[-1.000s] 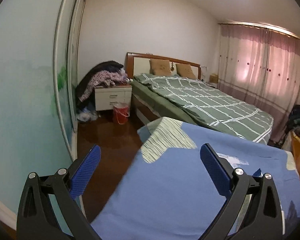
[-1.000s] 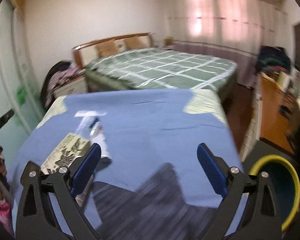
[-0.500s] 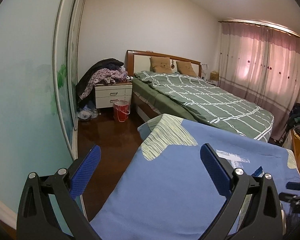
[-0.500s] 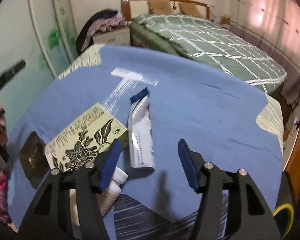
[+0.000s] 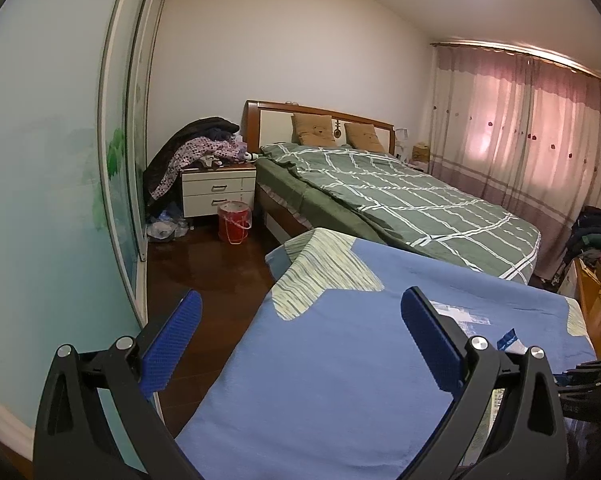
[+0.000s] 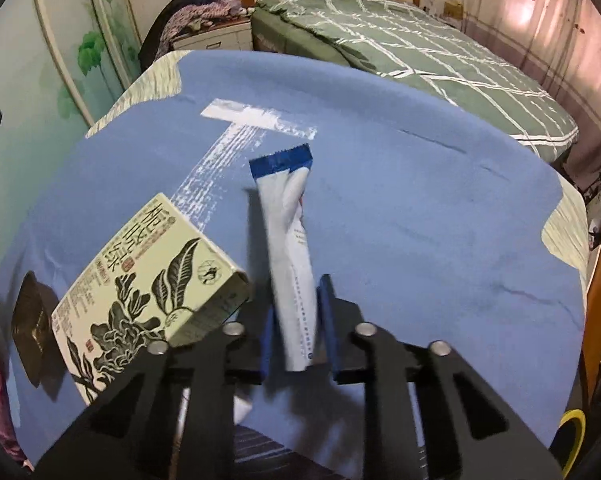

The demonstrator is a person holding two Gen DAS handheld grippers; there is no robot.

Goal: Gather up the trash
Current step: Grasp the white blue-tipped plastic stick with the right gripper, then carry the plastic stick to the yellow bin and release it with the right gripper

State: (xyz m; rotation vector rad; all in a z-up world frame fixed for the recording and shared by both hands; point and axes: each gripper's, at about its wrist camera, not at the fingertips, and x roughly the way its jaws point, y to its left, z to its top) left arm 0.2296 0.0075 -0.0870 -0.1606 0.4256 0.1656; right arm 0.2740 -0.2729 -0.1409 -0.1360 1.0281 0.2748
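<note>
The left claw [image 5: 296, 344] hangs with its blue pads spread wide and nothing between them, above the near edge of the blue-covered desk [image 5: 320, 380]. On that desk a pale green box [image 6: 148, 284] printed with leaves lies just left of a white and blue wrapper [image 6: 290, 240]. The right claw [image 6: 296, 320] is clamped on the wrapper's lower end, its blue tip tilted away toward the bed [image 6: 420, 40].

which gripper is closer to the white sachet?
Right. Right gripper has its jaws closed on the sachet; left gripper hangs open off to the side.
</note>
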